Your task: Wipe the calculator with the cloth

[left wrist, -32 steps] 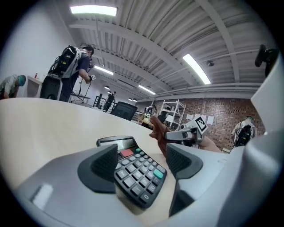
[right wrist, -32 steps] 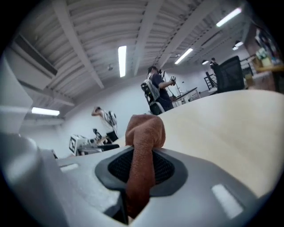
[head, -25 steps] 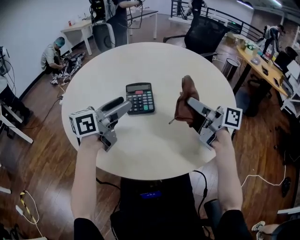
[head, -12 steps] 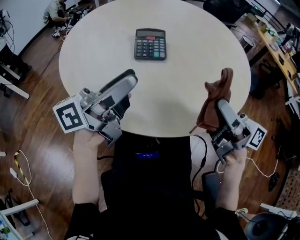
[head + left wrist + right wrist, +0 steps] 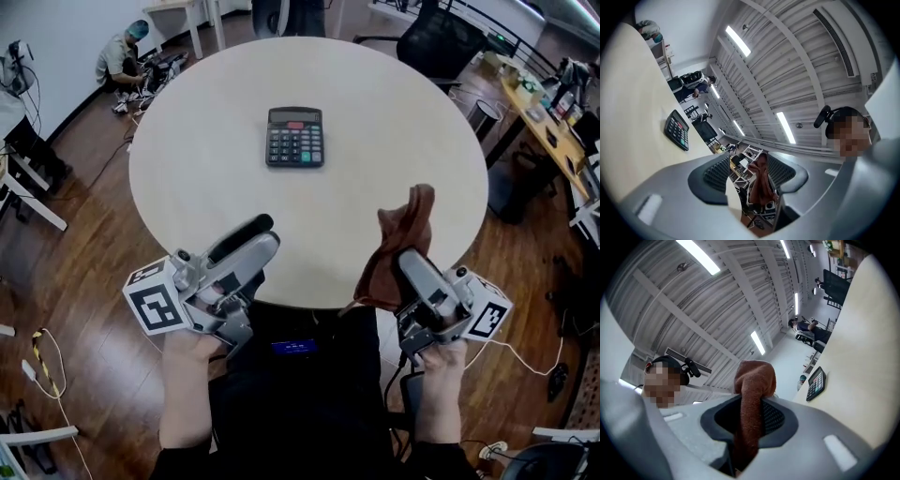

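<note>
Round cream table (image 5: 187, 197) on dark wooden floor (image 5: 84, 281); lying flat on the tabletop, keys up, a black calculator (image 5: 295, 137), a little beyond the middle and well clear of every edge

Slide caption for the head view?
Right gripper holds brown cloth; left gripper, empty, jaws open but just narrowing; calculator beyond on table.

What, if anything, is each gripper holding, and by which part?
The right gripper pinches the brown cloth near its middle, a fold sticking up. The left gripper holds nothing; its jaws have just been closing, empty.
</note>
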{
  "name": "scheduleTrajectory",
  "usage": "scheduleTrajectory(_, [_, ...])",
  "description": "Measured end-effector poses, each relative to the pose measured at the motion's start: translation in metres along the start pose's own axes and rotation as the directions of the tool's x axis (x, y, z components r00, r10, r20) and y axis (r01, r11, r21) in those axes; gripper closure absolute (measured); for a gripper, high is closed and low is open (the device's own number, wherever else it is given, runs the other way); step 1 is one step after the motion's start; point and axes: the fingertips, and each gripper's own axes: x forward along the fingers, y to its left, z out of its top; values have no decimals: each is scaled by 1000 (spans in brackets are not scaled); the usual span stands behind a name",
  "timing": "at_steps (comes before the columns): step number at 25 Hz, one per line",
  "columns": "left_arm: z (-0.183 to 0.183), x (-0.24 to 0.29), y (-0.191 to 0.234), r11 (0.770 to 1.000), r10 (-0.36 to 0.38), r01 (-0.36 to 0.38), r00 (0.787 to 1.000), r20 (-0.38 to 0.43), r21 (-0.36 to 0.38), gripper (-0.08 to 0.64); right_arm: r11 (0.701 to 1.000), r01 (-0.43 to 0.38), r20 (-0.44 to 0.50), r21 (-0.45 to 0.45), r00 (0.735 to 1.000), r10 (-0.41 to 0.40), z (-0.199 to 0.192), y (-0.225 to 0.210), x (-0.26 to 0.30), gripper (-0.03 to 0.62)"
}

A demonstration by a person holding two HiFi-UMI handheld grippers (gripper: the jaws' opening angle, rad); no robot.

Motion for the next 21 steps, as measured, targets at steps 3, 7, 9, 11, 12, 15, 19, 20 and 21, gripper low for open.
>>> scheduleTrajectory(3, [-2,-1,-7,1000,-5,5,1000,6,-1,327,1000,-15,-5,-24,1000,14,-2,11,2,505])
scheduleTrajectory(7, [-5,-2,-10,1000,-3,3,1000,4,-6,327,999,-24,-14,-42,1000,23,-5,18,4,505])
scheduleTrajectory(9, [-8,-1,-11,1000,-1,1,1000,1,-5,328,998,-29,-18,-49,999,28,-6,20,3,505])
scheduleTrajectory(11, [-9,0,-12,1000,-2,2,1000,-1,-5,327,998,-34,-16,-55,999,33,-6,23,4,505])
scheduleTrajectory(12, [-10,0,-14,1000,-4,4,1000,-3,-6,328,998,-36,-15,-57,999,35,-6,24,4,505])
scheduleTrajectory(15, [-13,2,-18,1000,-8,8,1000,-9,-6,328,998,-33,-13,-58,999,32,-7,25,3,505])
scheduleTrajectory(19, [-14,3,-20,1000,-5,5,1000,-13,-6,328,998,-25,-13,-51,1000,25,-7,23,3,505])
scheduleTrajectory(20, [-14,3,-20,1000,-3,3,1000,-14,-6,328,999,-23,-13,-48,1000,22,-7,22,3,505])
scheduleTrajectory(21, [-14,4,-20,1000,0,0,1000,-14,-6,333,999,-20,-14,-45,1000,19,-7,22,3,505])
